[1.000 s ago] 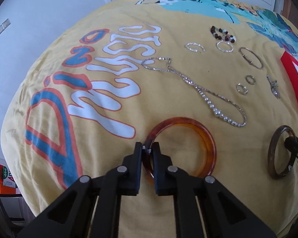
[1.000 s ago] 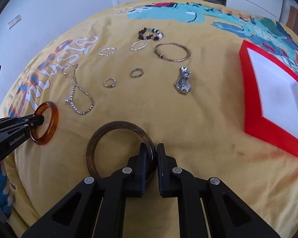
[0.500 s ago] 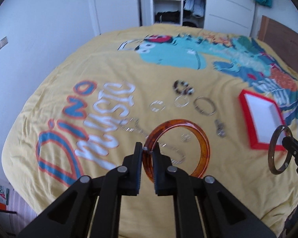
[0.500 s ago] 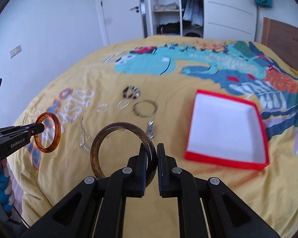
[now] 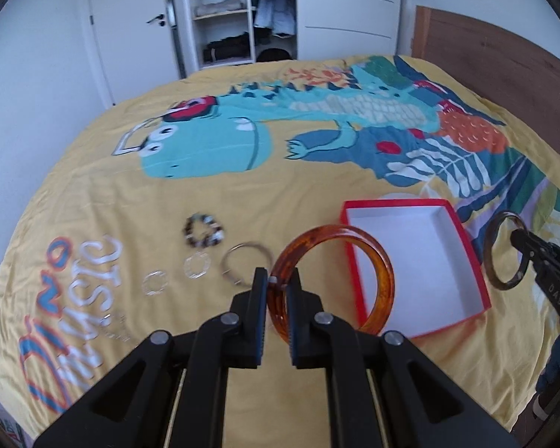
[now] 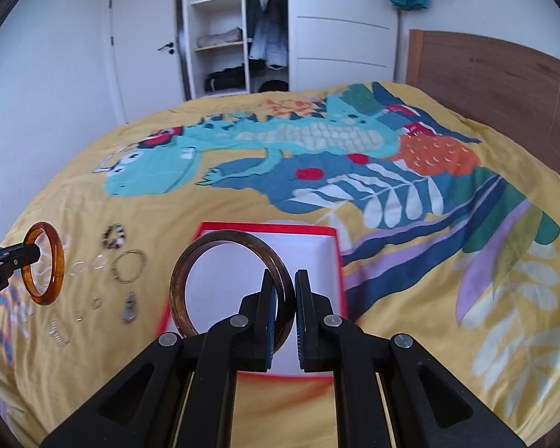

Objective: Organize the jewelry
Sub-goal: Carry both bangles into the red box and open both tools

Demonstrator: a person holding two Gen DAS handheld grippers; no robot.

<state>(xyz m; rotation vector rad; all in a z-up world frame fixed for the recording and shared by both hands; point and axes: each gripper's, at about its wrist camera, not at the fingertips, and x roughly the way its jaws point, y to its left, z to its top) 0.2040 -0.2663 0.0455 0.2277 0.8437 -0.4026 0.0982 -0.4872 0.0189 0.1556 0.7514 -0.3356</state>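
Observation:
My left gripper [image 5: 277, 286] is shut on an amber bangle [image 5: 382, 280], held in the air just left of the red box [image 5: 463, 239] with a white inside. My right gripper [image 6: 282, 287] is shut on a dark brown bangle [image 6: 181, 280], which hangs over the same red box [image 6: 268, 227]. Each gripper shows in the other view: the brown bangle [image 5: 494, 257] at the right edge, the amber bangle [image 6: 58, 261] at the left edge. A beaded bracelet [image 5: 203, 230], a thin metal bangle [image 5: 242, 257], small rings [image 5: 197, 271] and a pendant [image 6: 130, 308] lie on the yellow bedspread left of the box.
The yellow dinosaur bedspread [image 5: 242, 194] covers the whole bed. A wooden headboard [image 6: 504, 74] stands at the right. Behind the bed are an open wardrobe [image 6: 242, 37], a white door [image 5: 130, 37] and white walls.
Both grippers rose off the bedspread with their bangles and moved right toward the red box. The views tilted up, so the wardrobe and headboard now show.

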